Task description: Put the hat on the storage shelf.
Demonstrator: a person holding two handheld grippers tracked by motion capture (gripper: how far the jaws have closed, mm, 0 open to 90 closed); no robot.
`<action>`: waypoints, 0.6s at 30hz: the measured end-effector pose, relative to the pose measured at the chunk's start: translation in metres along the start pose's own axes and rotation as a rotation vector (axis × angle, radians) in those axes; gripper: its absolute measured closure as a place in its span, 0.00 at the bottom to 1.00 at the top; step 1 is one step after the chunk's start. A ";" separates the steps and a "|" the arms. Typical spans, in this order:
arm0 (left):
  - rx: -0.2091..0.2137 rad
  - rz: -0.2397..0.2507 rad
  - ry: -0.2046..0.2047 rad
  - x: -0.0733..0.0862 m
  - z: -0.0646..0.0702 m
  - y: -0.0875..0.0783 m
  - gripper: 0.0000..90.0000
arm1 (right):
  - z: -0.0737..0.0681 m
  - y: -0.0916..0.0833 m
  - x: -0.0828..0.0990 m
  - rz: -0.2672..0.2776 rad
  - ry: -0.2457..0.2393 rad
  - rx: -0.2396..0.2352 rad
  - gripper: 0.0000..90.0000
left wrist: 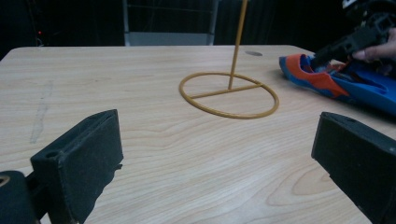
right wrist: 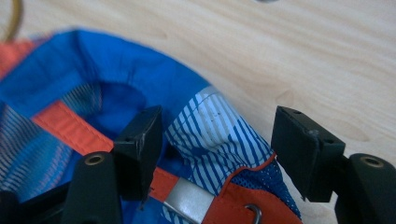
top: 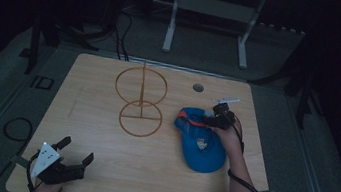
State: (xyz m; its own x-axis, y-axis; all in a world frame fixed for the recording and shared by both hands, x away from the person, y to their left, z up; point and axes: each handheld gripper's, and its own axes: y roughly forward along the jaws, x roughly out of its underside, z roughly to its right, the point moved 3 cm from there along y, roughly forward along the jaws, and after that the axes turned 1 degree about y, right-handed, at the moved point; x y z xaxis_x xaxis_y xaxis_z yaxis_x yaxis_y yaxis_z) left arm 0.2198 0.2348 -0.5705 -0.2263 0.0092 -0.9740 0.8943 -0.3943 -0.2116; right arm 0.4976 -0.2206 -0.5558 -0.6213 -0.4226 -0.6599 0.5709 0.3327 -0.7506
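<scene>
While the left tool (top: 75,152) rests at the tabletop's (top: 157,175) near left corner with jaws wide apart and empty, the right tool (right wrist: 217,140) straddles the back rim of the blue cap (top: 200,143), jaws apart, unclamped; the cap lies right of the wire stand (top: 141,103).

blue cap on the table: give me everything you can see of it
The blue cap is soft fabric with orange trim, a striped blue-and-white panel, mesh and a small front emblem. It lies on the wooden table, right of the wire stand and apart from it, brim toward the person, opening toward the far edge. The right gripper straddles its rear rim, one jaw inside the opening and one outside; the pads do not yet visibly clamp it.
</scene>
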 end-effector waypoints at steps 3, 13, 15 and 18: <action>-0.007 -0.001 -0.004 0.000 -0.002 0.000 0.03 | 0.000 0.005 0.003 -0.027 -0.027 0.004 0.38; -0.009 -0.006 0.003 0.001 -0.002 0.000 0.03 | 0.000 0.012 0.006 -0.079 -0.036 -0.035 0.52; -0.009 -0.007 0.000 0.001 -0.002 0.001 0.02 | 0.000 0.012 0.007 -0.078 -0.026 -0.055 0.59; -0.009 -0.008 -0.003 0.001 -0.002 0.001 0.02 | -0.003 0.011 0.007 -0.081 -0.046 -0.069 0.74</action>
State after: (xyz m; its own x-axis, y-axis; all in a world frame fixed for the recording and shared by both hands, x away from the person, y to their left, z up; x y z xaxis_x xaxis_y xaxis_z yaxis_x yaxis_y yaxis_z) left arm 0.2213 0.2365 -0.5719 -0.2341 0.0096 -0.9722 0.8961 -0.3857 -0.2196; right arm 0.4979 -0.2173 -0.5681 -0.6379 -0.4879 -0.5958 0.4802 0.3528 -0.8030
